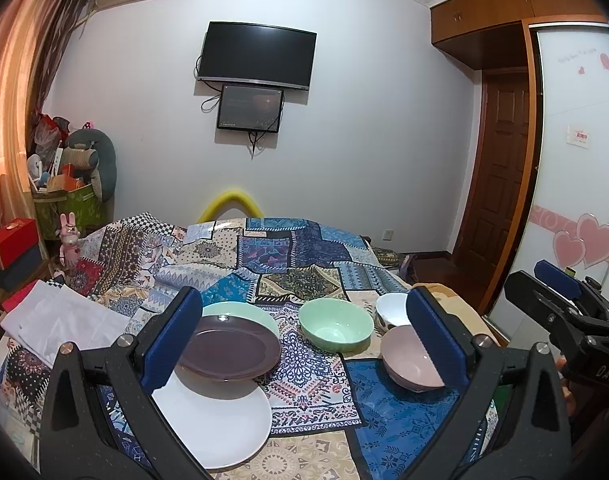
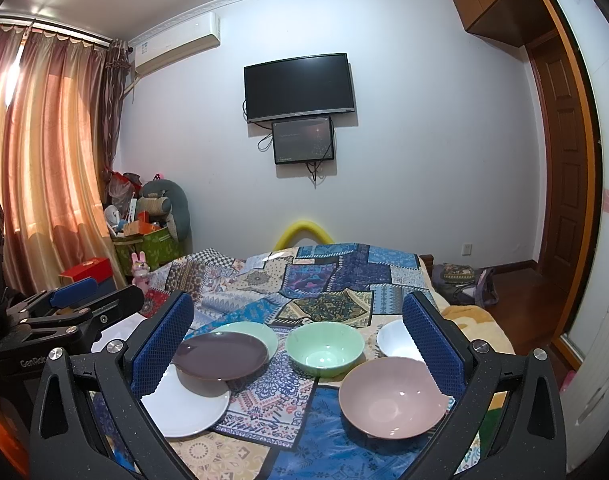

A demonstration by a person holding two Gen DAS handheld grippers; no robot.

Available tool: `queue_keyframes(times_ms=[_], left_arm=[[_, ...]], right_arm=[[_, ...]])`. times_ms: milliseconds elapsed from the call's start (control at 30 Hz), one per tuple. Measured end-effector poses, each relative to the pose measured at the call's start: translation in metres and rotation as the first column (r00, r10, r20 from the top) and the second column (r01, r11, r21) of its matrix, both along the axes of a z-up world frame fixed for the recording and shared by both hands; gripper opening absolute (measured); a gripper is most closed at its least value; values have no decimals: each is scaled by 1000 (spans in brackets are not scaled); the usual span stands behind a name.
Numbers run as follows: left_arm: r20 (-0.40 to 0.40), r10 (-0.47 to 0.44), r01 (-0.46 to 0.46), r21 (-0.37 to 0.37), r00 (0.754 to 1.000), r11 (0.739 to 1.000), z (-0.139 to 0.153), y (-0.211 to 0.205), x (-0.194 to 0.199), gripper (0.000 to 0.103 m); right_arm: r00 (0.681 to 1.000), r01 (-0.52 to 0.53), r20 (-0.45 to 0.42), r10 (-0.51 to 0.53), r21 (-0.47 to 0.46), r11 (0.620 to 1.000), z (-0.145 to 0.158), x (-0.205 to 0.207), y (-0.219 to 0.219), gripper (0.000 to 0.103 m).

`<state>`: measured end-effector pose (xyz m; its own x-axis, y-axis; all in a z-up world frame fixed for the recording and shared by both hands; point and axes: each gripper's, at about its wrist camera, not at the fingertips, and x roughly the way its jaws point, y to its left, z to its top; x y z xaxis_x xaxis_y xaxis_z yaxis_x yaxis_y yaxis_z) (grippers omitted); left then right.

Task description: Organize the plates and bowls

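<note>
On the patchwork cloth (image 1: 304, 364) lie three overlapping plates: a purple plate (image 1: 228, 354) (image 2: 220, 354) resting on a white plate (image 1: 216, 424) (image 2: 184, 404) and a mint plate (image 1: 248, 312) (image 2: 260, 330). To their right stand a mint bowl (image 1: 335, 330) (image 2: 324, 348), a white bowl (image 1: 390, 308) (image 2: 394, 340) and a pink bowl (image 1: 408, 358) (image 2: 392, 396). My left gripper (image 1: 304, 336) hovers open above the dishes with nothing in it. My right gripper (image 2: 300, 340) is open too, its right finger beside the pink bowl.
The cloth covers a bed that runs toward the far wall under a TV (image 1: 258, 56). Folded white fabric (image 1: 60, 324) lies at the left edge. Boxes and a toy rabbit (image 1: 69, 240) crowd the left corner; a wardrobe door (image 1: 576, 184) stands on the right.
</note>
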<state>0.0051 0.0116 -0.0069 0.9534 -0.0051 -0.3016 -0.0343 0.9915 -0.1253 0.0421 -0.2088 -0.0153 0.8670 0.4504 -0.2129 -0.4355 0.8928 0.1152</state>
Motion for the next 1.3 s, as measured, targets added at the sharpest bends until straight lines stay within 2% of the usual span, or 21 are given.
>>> queue_keyframes(times_ms=[267,500,700,1000,1300], left_arm=[[-11,9,-9,6,1000,1000,-3,4,5,103],[-41,38,-38,-4,998,999,-18,20,20,103],[-134,20,-27,-51,991,998,-41,51,48,103],[-304,26,-73,-144,952,987,-91,115,94,103],[-434,92,-144,-89,896,986,-133,168,141,103]], right_arm=[[1000,-6,-19,6,-7,1000,-7,6,4,103],[998,-23,-66,21,-35,999,-23,22,18,103],[988,-70,-141,59,-71,995,-42,41,41,103],[967,-111,-246,74,-142,984,-71,69,80,103],[933,-151,-346,101,-119,981,-89,108,110,103]])
